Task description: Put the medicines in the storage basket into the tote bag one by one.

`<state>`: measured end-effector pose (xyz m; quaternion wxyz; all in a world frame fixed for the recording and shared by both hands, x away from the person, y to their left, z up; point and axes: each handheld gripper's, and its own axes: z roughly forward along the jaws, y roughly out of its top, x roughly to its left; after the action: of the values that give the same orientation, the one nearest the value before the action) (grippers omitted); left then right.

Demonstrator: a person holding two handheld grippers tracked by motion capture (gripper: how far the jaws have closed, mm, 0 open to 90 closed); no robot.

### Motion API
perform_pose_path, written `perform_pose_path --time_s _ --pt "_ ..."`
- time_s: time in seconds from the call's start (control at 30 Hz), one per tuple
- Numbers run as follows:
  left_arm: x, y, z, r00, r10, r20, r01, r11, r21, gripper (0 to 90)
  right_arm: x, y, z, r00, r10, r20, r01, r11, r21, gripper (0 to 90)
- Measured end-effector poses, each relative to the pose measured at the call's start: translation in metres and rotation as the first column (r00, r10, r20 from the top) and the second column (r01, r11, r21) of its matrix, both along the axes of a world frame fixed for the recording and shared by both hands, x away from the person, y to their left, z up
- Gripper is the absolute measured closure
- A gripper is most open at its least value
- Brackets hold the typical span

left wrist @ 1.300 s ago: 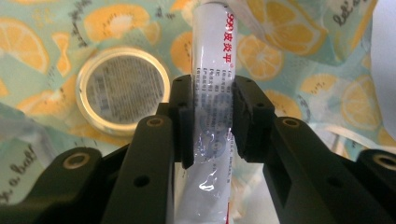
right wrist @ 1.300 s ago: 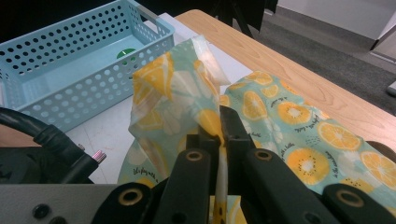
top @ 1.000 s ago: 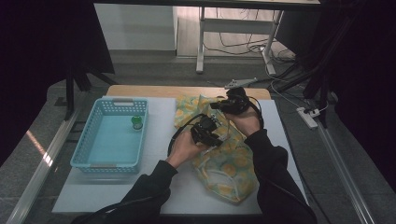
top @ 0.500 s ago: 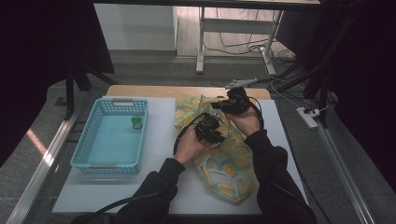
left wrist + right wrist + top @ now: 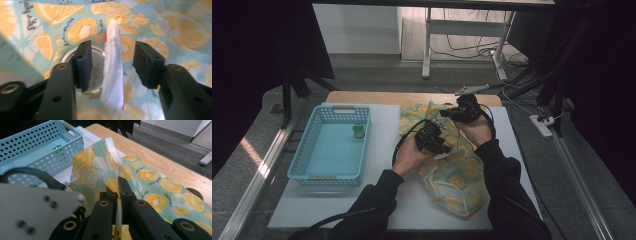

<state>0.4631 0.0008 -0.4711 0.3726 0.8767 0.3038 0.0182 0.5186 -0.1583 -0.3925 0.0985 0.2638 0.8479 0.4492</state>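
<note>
A teal bag printed with orange slices [image 5: 457, 180] lies on the white table top. My right gripper [image 5: 447, 114] is shut on the bag's rim [image 5: 110, 147] and holds it raised, jaws pinched on the fabric [image 5: 117, 187]. My left gripper [image 5: 437, 145] is open inside the bag's mouth. Between its jaws [image 5: 112, 62] stands a white tube with a red stripe [image 5: 113, 72], touching neither pad. A round silver tin [image 5: 96, 70] lies beside the tube, behind the left jaw.
A light blue perforated basket [image 5: 297, 170] stands left of the bag with a small green-topped item [image 5: 358, 131] in its far right corner. Bare wood [image 5: 175, 172] borders the table's far edge. The left gripper's grey plate [image 5: 32, 207] is close beside the right gripper.
The left hand and its gripper have edged forward and right, deeper into the bag's mouth. The right gripper has kept hold of the raised rim in place.
</note>
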Motion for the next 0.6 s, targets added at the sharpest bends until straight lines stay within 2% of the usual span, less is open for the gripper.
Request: perform_pose_path --time_s 0.4,0.6 --pt "-0.028 0.035 0.026 0.9998 -0.016 0.011 0.017 0.9989 -0.044 31.9 -0.003 0.002 -0.001 0.9999 0.012 -0.006 -0.012 0.9999 0.002 90.0" --pt "-0.034 0.060 0.033 0.9995 0.018 0.024 -0.017 0.9973 -0.072 23.4 -0.004 0.003 -0.001 0.9998 0.016 -0.009 -0.016 0.9999 0.002 90.0"
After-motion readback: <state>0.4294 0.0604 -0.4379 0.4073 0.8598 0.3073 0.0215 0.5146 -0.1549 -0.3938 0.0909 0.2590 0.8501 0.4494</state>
